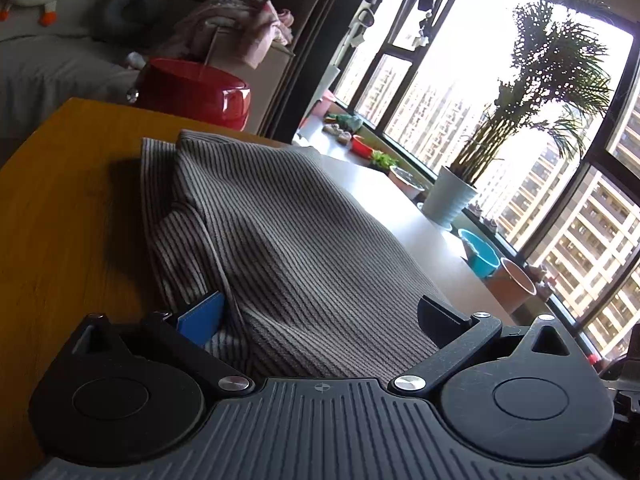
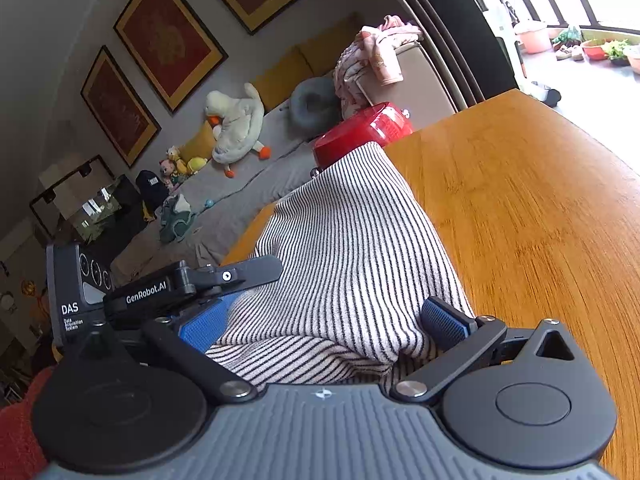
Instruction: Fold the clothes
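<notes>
A striped grey-and-white garment lies bunched on the wooden table. My left gripper has the cloth heaped between its jaws; one blue pad shows at the left, and the cloth hides the rest. In the right wrist view the same striped garment fills the space between the blue pads of my right gripper, and is lifted off the table. The left gripper's body shows at the left, close beside.
A red tub stands beyond the table's far edge, with a sofa carrying pink clothes and a plush duck. Potted plants and bowls line the window ledge at the right.
</notes>
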Available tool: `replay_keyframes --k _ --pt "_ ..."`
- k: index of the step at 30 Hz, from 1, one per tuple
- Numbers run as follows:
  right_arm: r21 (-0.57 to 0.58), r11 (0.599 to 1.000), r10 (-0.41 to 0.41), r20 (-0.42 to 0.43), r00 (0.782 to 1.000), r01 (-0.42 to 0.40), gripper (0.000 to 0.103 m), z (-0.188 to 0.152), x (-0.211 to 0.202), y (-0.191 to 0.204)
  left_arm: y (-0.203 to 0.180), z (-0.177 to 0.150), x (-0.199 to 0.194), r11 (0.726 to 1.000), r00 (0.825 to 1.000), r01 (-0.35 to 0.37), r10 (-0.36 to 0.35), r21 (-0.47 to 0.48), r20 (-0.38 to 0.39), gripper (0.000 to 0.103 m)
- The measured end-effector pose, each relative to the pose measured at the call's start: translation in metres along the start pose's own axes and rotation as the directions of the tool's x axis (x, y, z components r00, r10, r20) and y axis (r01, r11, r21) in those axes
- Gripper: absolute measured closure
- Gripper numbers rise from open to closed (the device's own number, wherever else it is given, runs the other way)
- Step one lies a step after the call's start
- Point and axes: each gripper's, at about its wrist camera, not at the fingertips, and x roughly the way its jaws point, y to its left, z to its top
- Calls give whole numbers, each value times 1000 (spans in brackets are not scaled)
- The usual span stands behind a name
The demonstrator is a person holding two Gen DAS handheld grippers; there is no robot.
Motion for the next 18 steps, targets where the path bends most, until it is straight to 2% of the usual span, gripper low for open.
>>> replay_keyframes --k 4,6,8,10,13,15,16,18 --pt "-129 991 -41 -75 996 31 0 3 5 13 -2 2 7 1000 1000 2 -2 14 -9 0" --pt "-157 987 -53 -83 995 39 0 5 -2 14 -3 3 8 1000 1000 9 -9 15 -10 0" --pt "-176 982 -83 -56 995 72 0 10 -17 13 -4 3 12 1000 1000 20 -20 15 -12 0" --pt "-224 966 -126 19 992 127 0 17 -34 16 -6 5 16 999 999 31 -31 18 -16 0" --pt "-267 939 -187 126 974 215 1 28 -47 24 -5 6 19 999 999 44 -44 17 -19 0" --pt "-250 939 -211 125 969 236 13 34 -42 23 0 6 17 998 998 66 -66 -1 -15 0" --pt "-243 940 -219 104 970 238 16 36 -37 22 3 6 15 997 997 77 -77 -6 -15 0" --pt "-254 935 -244 48 968 249 30 33 -22 19 7 5 9 996 996 89 -89 -3 -17 0"
